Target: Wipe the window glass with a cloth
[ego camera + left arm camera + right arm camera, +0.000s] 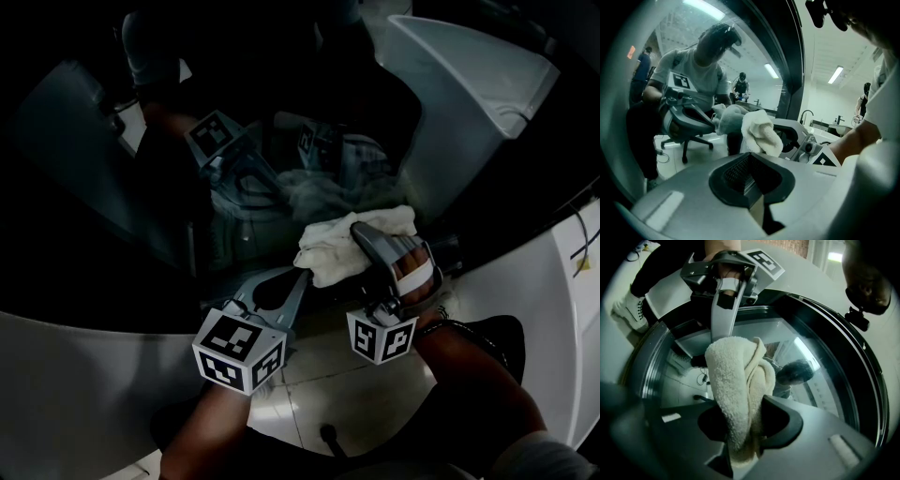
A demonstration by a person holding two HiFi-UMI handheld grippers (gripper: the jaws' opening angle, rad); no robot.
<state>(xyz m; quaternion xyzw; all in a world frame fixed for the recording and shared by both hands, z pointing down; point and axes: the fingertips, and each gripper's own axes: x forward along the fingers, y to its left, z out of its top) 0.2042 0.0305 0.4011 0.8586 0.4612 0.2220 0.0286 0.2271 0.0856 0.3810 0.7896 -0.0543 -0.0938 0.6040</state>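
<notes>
The window glass is a dark round pane in a white frame, and it mirrors me and both tools. A white terry cloth is pressed against it near the middle. My right gripper is shut on the cloth, which bulges out ahead of the jaws onto the glass. My left gripper is just left of the cloth with its jaws shut and nothing between them. In the left gripper view the cloth hangs right ahead of the left gripper.
The white frame curves around the pane below and at the right. A white angular panel stands at the upper right. Tiled floor shows between my arms. Reflections of an office chair and people lie on the glass.
</notes>
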